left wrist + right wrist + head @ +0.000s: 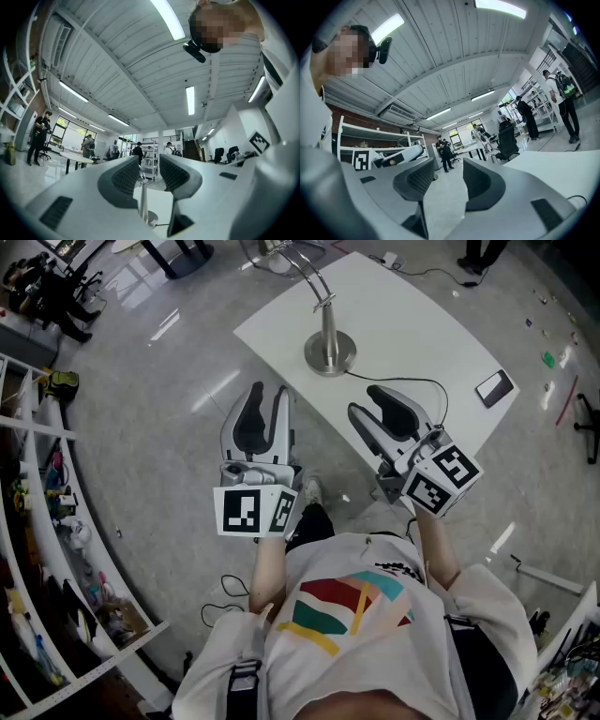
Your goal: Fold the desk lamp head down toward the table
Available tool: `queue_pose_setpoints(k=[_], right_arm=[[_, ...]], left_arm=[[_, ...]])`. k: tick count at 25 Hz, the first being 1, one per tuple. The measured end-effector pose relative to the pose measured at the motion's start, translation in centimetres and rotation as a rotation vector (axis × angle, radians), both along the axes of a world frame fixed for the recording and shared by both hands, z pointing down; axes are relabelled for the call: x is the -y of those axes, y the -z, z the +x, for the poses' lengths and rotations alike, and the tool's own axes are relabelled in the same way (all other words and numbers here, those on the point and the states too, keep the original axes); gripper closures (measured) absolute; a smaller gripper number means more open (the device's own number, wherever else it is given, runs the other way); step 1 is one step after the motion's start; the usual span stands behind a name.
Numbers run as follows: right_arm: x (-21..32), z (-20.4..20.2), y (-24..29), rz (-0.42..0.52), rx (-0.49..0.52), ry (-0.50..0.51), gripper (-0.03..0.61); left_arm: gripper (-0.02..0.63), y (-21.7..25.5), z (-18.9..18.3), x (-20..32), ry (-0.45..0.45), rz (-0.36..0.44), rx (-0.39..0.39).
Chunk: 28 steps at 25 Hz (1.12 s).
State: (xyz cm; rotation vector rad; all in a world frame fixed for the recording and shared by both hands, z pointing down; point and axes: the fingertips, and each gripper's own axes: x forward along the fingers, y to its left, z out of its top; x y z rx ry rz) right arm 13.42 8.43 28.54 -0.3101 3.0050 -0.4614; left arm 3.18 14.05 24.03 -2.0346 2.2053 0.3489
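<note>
Short of lamp (329,351), both fingers (251,423) wide, empty

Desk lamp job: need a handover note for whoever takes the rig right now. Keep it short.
Left gripper: open, empty, short of the white table, aimed at the desk lamp.
Right gripper: open, empty, at the table's near edge.
Lamp stands on its base; its head is cut off at the head view's top. Phone lies near the table's right edge.
Done: nothing, lamp untouched.
Left: reach in, probably steady the base, fold the head down.
</note>
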Motion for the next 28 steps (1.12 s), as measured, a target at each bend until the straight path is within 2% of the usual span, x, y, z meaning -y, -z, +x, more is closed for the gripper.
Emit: queue_pose_setpoints(k=[5,10,16,20,22,24,28], right_arm=[[4.5,-7.8,0.6,0.024,-0.017,-0.074,0.388],[9.9,-12.6,-0.3,0.062,-0.122,-0.127,0.388],[16.3,-13.5,0.6,0.081,-0.127,-0.143,0.390],[20.4,-14.9,1.7,0.080,-0.077,-0.073,0.395],[22.1,-15.4,2.0,0.106,-0.091,-0.056,0.440],[23.4,-16.3,1.7,0.126,-0.113,-0.047,0.442],[24.6,-18.4,-0.2,0.112,-0.189,-0.047,0.440]], left_arm=[[0.442,0.4,-8.3,5.3,-0.069,-0.026,0.031],[0.442,1.1,-13.5,12.2,-0.119,-0.010,0.098],[0.442,1.8,-13.9,20.3,-0.169,-0.006,0.160],[0.442,1.9,-14.8,25.1,-0.153,-0.027,0.193],[0.442,2.0,-14.9,26.8,-0.150,-0.036,0.222],[0.442,1.8,-15.3,28.2,-0.148,-0.049,0.257],[0.442,0.4,-16.9,29.6,-0.178,-0.089,0.276]])
